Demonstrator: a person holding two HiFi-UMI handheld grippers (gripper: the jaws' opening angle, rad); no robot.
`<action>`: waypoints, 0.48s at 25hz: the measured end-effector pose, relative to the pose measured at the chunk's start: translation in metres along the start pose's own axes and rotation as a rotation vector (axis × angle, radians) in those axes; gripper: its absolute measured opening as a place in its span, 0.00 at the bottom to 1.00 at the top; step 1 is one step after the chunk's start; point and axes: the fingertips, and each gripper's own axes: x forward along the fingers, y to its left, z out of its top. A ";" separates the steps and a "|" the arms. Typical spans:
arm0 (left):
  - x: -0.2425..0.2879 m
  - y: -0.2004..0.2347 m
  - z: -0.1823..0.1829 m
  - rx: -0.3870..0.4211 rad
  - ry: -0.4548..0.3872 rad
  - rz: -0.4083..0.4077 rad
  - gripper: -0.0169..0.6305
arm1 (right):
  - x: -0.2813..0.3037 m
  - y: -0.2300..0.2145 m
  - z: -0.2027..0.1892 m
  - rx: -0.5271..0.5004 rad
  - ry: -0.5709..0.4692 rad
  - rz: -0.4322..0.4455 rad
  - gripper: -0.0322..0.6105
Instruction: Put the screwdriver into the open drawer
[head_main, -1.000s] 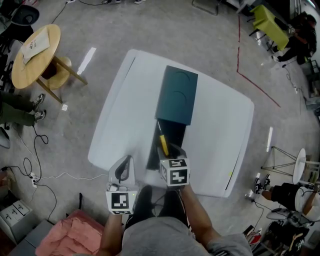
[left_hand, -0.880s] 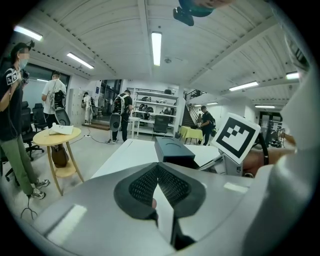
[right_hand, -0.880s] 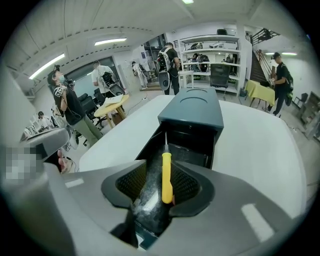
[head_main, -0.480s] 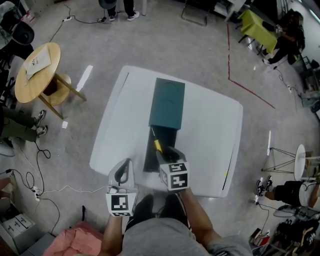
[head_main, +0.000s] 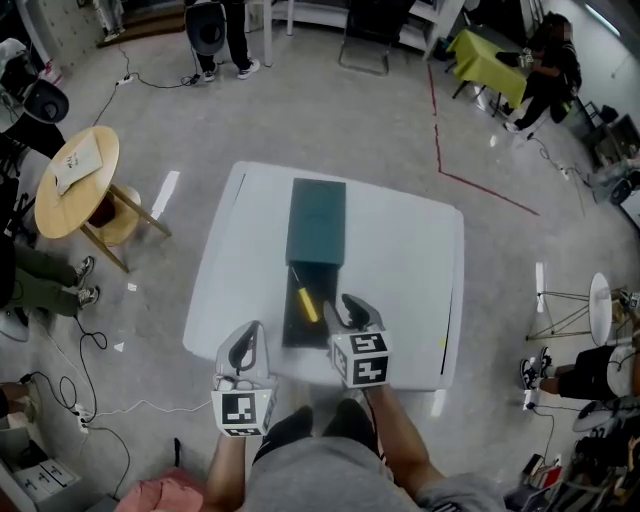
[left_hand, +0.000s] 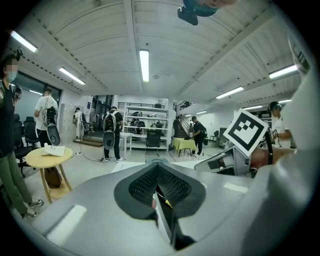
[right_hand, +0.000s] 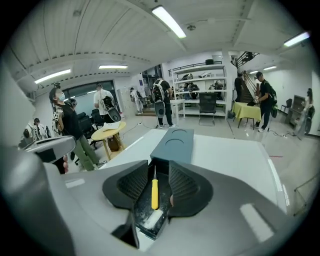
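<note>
Screwdriver (head_main: 305, 300): lay loose and slantwise in open drawer (head_main: 296, 338), yellow handle toward the near end, tip toward cabinet (head_main: 316, 222); touched by neither claw. Task judged as good as done.
Right gripper (head_main: 352, 306): held above the drawer's right front corner; jaws about half apart, just been closing, nothing between them. Screwdriver only seen through the gap, lower down.
Left gripper (head_main: 248, 338): held over the table's near-left part, clear of the drawer; jaws together at the tips, empty.
Risk, drawer rim: could be clipped by a low sideways pass of the right claw; likely result a shoved cabinet or a jolted tool.
Risk, slant: tip could catch at the cabinet's opening if the drawer were pushed in fast; judged minor.
Risk, near edge: drawer front stood near the front edge of white table (head_main: 410, 270), with the body close behind; a nudge from there could shift it.
Edges: drawer walls on both sides of the tool; cabinet face at the far end; table edge just behind both claws.
Open room: broad bare tabletop right of the cabinet, narrower strip to its left; nothing overhead.
Surroundings: round wooden table (head_main: 72, 185) well apart at left; bystanders (head_main: 215, 30) far off.
</note>
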 end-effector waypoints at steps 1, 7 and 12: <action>-0.002 -0.002 0.005 0.004 -0.009 -0.003 0.04 | -0.007 -0.002 0.004 0.004 -0.022 -0.008 0.26; -0.016 -0.016 0.027 0.015 -0.057 -0.026 0.04 | -0.052 -0.010 0.021 0.013 -0.143 -0.047 0.23; -0.024 -0.034 0.036 0.049 -0.085 -0.057 0.04 | -0.090 -0.024 0.026 0.027 -0.237 -0.086 0.18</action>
